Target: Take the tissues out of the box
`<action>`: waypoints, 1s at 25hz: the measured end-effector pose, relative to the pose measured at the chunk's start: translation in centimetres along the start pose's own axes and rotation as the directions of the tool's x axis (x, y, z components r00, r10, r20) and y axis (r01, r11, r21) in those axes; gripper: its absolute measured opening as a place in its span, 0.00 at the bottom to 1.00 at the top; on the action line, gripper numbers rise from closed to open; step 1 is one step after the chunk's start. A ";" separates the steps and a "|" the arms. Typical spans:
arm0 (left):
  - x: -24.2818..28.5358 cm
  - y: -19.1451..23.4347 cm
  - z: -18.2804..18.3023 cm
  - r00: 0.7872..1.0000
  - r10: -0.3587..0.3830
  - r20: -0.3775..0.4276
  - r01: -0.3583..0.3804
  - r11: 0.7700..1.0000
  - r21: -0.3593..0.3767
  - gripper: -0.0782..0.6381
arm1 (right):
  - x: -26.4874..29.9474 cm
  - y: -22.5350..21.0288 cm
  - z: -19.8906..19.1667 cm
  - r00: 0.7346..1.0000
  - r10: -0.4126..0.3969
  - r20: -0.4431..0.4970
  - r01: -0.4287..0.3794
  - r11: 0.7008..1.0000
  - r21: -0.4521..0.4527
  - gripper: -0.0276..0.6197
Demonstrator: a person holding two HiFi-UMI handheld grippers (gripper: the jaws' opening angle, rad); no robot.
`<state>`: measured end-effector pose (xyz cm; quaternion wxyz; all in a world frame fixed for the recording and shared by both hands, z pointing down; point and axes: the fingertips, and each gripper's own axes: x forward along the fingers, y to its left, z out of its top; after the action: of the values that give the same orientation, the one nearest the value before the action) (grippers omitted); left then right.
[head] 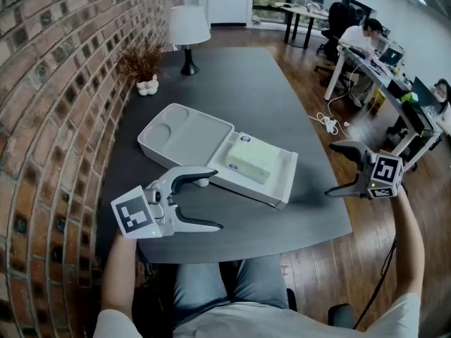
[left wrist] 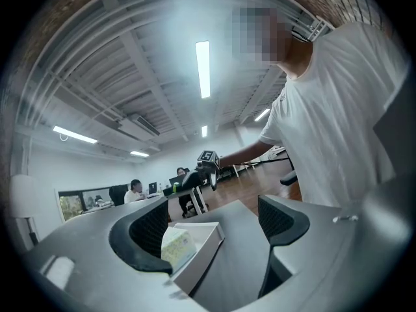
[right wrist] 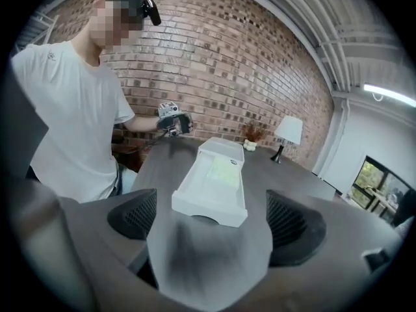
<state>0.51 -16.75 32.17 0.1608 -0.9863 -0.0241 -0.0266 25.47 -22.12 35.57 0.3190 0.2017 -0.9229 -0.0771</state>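
Tissues lying in open box, lid folded flat beside, so pack exposed for picking from above. Just ahead of left claw, spread wide, empty, probably there to steady box. Well apart from right claw, spread, empty, past desk edge.

We are in an open-plan office: beyond our dark desk stand rows of workstations with monitors, where people sit in office chairs on a wood floor. A bare brick wall runs along one side. A table lamp and a dried plant stand at the desk's far end, and strip lights hang under an exposed ceiling.
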 end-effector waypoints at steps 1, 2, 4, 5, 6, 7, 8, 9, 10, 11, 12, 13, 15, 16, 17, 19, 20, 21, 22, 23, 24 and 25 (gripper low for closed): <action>0.0 0.1 -0.1 1.000 0.002 -0.005 -0.002 1.000 0.001 0.72 | 0.2 -0.6 -0.2 1.000 -0.006 -0.019 0.006 1.000 0.004 0.86; -0.1 0.2 -0.2 1.000 0.003 -0.006 -0.003 1.000 0.003 0.72 | 0.3 -1.0 -0.4 0.999 -0.011 -0.033 0.011 1.000 0.013 0.86; -0.1 0.2 -0.4 1.000 0.003 -0.007 -0.003 1.000 0.003 0.72 | 0.8 -1.8 -0.4 0.999 -0.015 -0.039 0.016 0.999 0.045 0.86; -0.2 0.2 -0.4 1.000 0.003 -0.007 -0.003 1.000 0.001 0.72 | 1.1 -2.1 -0.2 0.999 -0.017 -0.033 0.019 0.998 0.064 0.86; -0.2 0.2 -0.5 1.000 0.003 -0.006 -0.003 1.000 -0.002 0.72 | 1.4 -2.4 -0.1 0.999 -0.021 -0.025 0.023 0.996 0.084 0.85; -0.2 0.2 -0.5 1.000 0.002 -0.004 -0.002 1.000 -0.005 0.72 | 1.8 -2.7 0.1 0.999 -0.025 -0.019 0.027 0.994 0.103 0.85; -0.1 0.2 -0.6 1.000 0.001 -0.001 -0.001 1.000 -0.007 0.72 | 2.3 -3.0 0.2 0.999 -0.027 -0.019 0.029 0.992 0.122 0.85; -0.1 0.2 -0.6 1.000 0.001 0.001 -0.001 1.000 -0.010 0.72 | 2.9 -3.2 0.2 0.999 -0.023 -0.027 0.026 0.990 0.137 0.85; -0.1 0.2 -0.7 1.000 0.000 0.002 0.000 1.000 -0.014 0.72 | 3.5 -3.2 0.2 0.999 -0.014 -0.041 0.020 0.989 0.148 0.85; -0.1 0.1 -0.7 1.000 -0.001 0.004 0.001 1.000 -0.016 0.72 | 4.1 -3.2 0.3 0.998 -0.002 -0.058 0.011 0.988 0.154 0.85; 0.0 0.1 -0.7 1.000 -0.001 0.006 0.002 1.000 -0.018 0.72 | 4.7 -3.2 0.4 0.997 0.009 -0.075 0.003 0.988 0.157 0.86; 0.0 0.0 -0.7 1.000 -0.001 0.009 0.002 1.000 -0.021 0.72 | 5.3 -3.3 0.7 0.996 0.016 -0.086 -0.002 0.987 0.161 0.86; 0.0 -0.1 -0.8 1.000 0.000 0.011 0.000 1.000 -0.024 0.72 | 6.5 -3.4 1.7 0.996 0.025 -0.091 -0.009 0.985 0.175 0.86; 0.0 -0.2 -0.8 1.000 0.001 0.012 0.000 1.000 -0.024 0.72 | 7.1 -3.5 2.3 0.995 0.029 -0.091 -0.012 0.983 0.182 0.86; -0.1 -0.1 -0.8 1.000 0.001 0.012 -0.001 1.000 -0.023 0.72 | 7.8 -3.6 2.8 0.995 0.034 -0.093 -0.016 0.982 0.187 0.86; -0.2 -0.2 -0.9 1.000 0.004 0.012 -0.004 1.000 -0.023 0.72 | 9.1 -3.6 3.7 0.994 0.049 -0.102 -0.027 0.979 0.200 0.87; -0.3 -0.2 -0.9 1.000 0.005 0.013 -0.005 1.000 -0.024 0.72 | 9.8 -3.6 3.9 0.992 0.058 -0.108 -0.034 0.977 0.210 0.87; -0.3 -0.3 -0.9 1.000 0.005 0.012 -0.005 1.000 -0.025 0.72 | 10.6 -3.6 4.0 0.991 0.066 -0.117 -0.039 0.974 0.223 0.87; -0.3 -0.4 -0.9 1.000 0.002 0.011 -0.002 1.000 -0.025 0.72 | 11.4 -3.8 4.0 0.989 0.070 -0.129 -0.038 0.971 0.235 0.87; -0.3 -0.6 -1.0 1.000 -0.002 0.010 0.002 1.000 -0.023 0.72 | 12.2 -3.9 3.9 0.987 0.072 -0.146 -0.034 0.969 0.244 0.87; -0.3 -0.7 -1.0 1.000 -0.006 0.008 0.006 1.000 -0.020 0.72 | 13.0 -4.1 3.9 0.984 0.074 -0.163 -0.031 0.968 0.249 0.87; -0.2 -0.8 -1.1 1.000 -0.007 0.007 0.008 1.000 -0.020 0.72 | 13.7 -4.1 3.8 0.981 0.079 -0.179 -0.032 0.967 0.252 0.87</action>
<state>0.18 -16.31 33.44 0.1507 -0.9879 -0.0281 -0.0239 14.65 -31.58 39.11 0.3789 0.2203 -0.8963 0.0674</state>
